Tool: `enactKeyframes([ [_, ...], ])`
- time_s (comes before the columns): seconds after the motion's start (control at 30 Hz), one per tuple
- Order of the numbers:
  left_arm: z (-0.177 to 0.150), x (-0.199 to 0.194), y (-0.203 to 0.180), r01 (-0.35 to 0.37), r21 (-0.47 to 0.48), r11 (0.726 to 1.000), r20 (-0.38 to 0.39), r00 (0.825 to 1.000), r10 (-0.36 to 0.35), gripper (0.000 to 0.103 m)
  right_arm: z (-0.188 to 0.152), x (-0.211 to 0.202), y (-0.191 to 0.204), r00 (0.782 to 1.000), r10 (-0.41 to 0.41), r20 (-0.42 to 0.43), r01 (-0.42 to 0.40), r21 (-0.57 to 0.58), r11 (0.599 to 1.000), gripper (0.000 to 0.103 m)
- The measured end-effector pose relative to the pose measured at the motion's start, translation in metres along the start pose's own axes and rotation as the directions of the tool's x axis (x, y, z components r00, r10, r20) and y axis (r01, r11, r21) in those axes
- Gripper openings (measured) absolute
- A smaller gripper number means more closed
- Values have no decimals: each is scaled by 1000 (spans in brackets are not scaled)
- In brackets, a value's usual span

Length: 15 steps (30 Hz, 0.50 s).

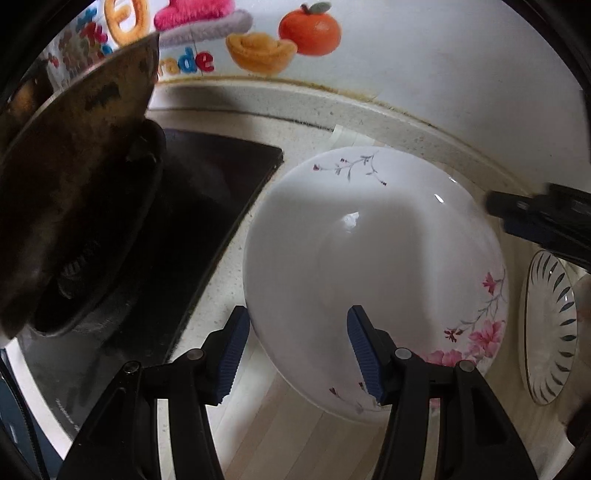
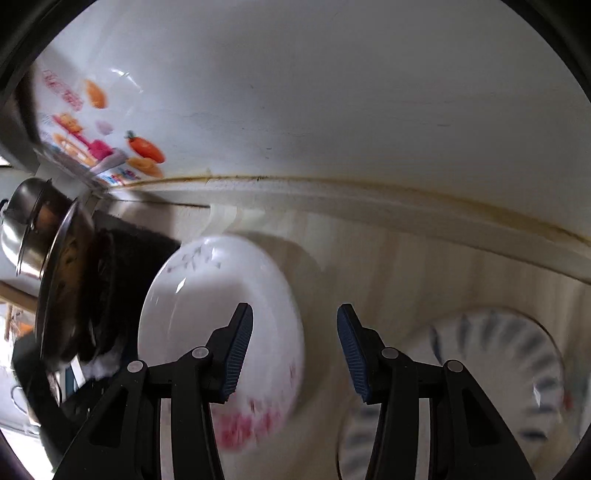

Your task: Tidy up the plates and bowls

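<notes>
A white plate with pink flowers [image 1: 373, 273] lies on the pale counter [image 1: 280, 435] in the left wrist view, just ahead of my open left gripper [image 1: 297, 350]; the right finger [image 1: 364, 354] overlaps its near rim. A plate with dark leaf-shaped strokes [image 1: 550, 332] lies to its right. My right gripper [image 1: 517, 210] shows at the right edge there. In the blurred right wrist view, my right gripper [image 2: 295, 350] is open and empty above the counter, between the flowered plate [image 2: 207, 306] and the stroke-patterned plate [image 2: 517, 369].
A dark wok [image 1: 74, 192] sits on the black stove [image 1: 207, 192] to the left; in the right wrist view a steel pot [image 2: 26, 221] stands beyond it. A white wall with fruit stickers [image 1: 310, 29] backs the counter.
</notes>
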<state>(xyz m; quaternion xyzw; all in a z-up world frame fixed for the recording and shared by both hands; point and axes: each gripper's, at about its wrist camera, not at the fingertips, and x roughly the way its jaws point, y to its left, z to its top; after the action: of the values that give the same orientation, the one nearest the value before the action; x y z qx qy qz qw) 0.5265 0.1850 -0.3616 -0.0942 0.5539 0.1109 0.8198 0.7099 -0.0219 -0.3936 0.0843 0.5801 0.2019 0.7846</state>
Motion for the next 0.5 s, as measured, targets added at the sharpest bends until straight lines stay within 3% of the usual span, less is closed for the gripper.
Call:
enactKeyframes([
  [0.13, 0, 13, 5, 46, -18, 999, -15, 999, -46, 49, 10, 32, -6, 998, 50, -25, -49, 42, 998, 47],
  [0.2, -4, 14, 5, 44, 1, 999, 21, 999, -44, 48, 12, 43, -8, 994, 107, -24, -105, 68, 992, 24],
  [0.37, -10, 11, 16, 62, -20, 998, 48, 997, -61, 33, 12, 42, -9, 992, 128, 15, -129, 61, 990, 24],
  [0.5, -14, 4, 17, 83, -25, 996, 46, 996, -82, 32, 6, 38, -16, 991, 136, 13, -137, 83, 987, 23],
])
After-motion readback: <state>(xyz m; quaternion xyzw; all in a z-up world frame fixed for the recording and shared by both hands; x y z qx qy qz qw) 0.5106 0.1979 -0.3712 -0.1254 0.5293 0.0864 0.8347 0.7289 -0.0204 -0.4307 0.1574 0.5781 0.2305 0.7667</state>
